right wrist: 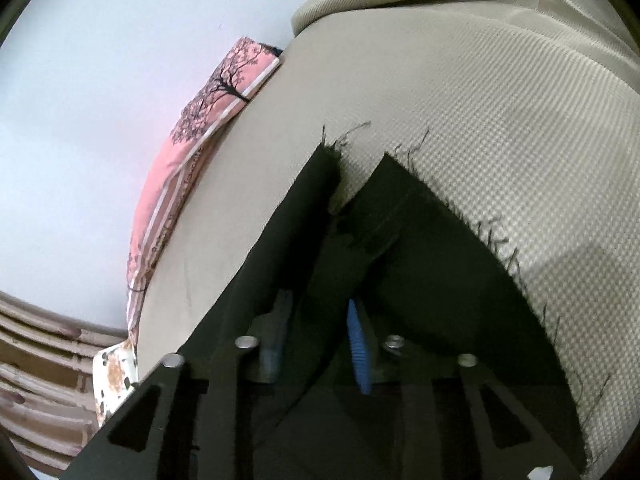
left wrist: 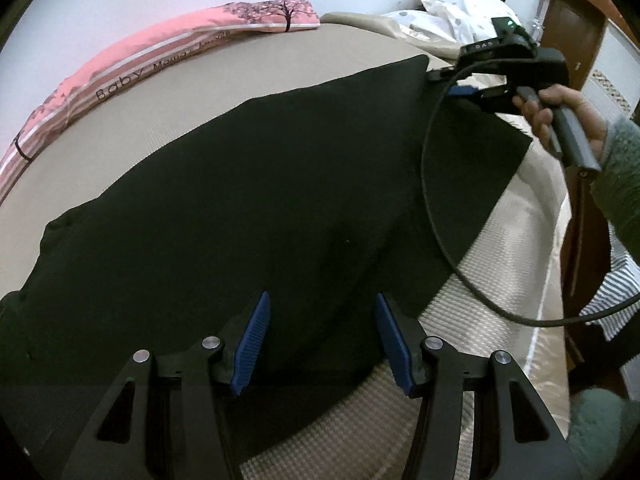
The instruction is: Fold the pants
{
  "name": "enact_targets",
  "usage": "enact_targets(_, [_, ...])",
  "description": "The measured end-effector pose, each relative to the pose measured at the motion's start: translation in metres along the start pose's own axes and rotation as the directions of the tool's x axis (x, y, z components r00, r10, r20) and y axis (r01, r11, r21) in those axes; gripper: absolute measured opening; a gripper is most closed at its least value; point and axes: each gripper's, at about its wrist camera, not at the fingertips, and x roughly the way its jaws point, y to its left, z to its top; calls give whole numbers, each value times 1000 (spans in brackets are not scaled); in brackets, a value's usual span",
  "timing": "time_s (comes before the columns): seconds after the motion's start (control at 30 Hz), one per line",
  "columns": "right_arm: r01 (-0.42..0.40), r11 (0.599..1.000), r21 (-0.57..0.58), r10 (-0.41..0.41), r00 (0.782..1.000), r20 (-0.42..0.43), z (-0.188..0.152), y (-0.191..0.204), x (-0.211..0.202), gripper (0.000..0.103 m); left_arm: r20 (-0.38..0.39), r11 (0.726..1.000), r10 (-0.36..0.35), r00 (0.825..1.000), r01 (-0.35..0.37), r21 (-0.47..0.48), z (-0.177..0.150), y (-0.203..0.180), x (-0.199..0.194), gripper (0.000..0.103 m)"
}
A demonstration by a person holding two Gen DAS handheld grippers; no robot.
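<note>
Left claw [left wrist: 322, 344] tilts steeply down over the near edge of the pants [left wrist: 248, 208], blue pads spread, nothing between them, no contact visible. Right claw [right wrist: 320, 336] points down at the frayed hem; pads nearly together, pinching a fold of black cloth. In the left view a hand [left wrist: 568, 114] in a grey-green sleeve [left wrist: 620, 168] grips its handle at the pants' far right corner; a cable [left wrist: 436, 208] loops across the cloth. Pants lie flat on the beige bed [left wrist: 160, 120], reaching its right edge. Pink pillow [left wrist: 168, 44] lines the far edge by the wall; spotted cloth [left wrist: 452, 4] at the far right corner.
</note>
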Motion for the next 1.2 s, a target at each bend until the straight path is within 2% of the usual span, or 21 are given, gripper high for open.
enact_targets(0.2, [-81, 996, -29, 81, 997, 15, 1, 10, -8, 11, 14, 1000, 27, 1000, -27, 0, 0, 2, 1, 47])
enact_targets(0.33, [37, 998, -56, -36, 999, 14, 4, 12, 2, 14, 17, 1000, 27, 999, -27, 0, 0, 2, 2, 45])
enact_targets(0.53, [4, 1000, -3, -4, 1000, -4, 8, 9, 2, 6, 24, 1000, 20, 1000, -19, -9, -1, 4, 2, 44])
enact_targets(0.67, [-8, 997, -75, 9, 1000, 11, 20, 43, -10, 5, 24, 1000, 19, 1000, -19, -5, 0, 4, 1, 42])
enact_targets(0.83, [-39, 982, -183, 49, 997, 51, 35, 97, -31, 5, 24, 1000, 20, 1000, -20, -9, 1, 4, 0, 34])
enact_targets(0.97, [-43, 969, -244, 70, 992, 104, 32, 122, -64, 4, 37, 1000, 22, 999, -22, -15, 3, 5, -3, 34])
enact_targets(1.1, [27, 969, -244, 7, 991, 136, 17, 105, -94, 4, 44, 999, 36, 998, -36, 11, 4, 1, -3, 34])
enact_targets(1.2, [100, 980, -171, -76, 987, 138, -3, 61, -104, 4, 43, 998, 40, 998, -41, 36, 3, -2, -2, 33])
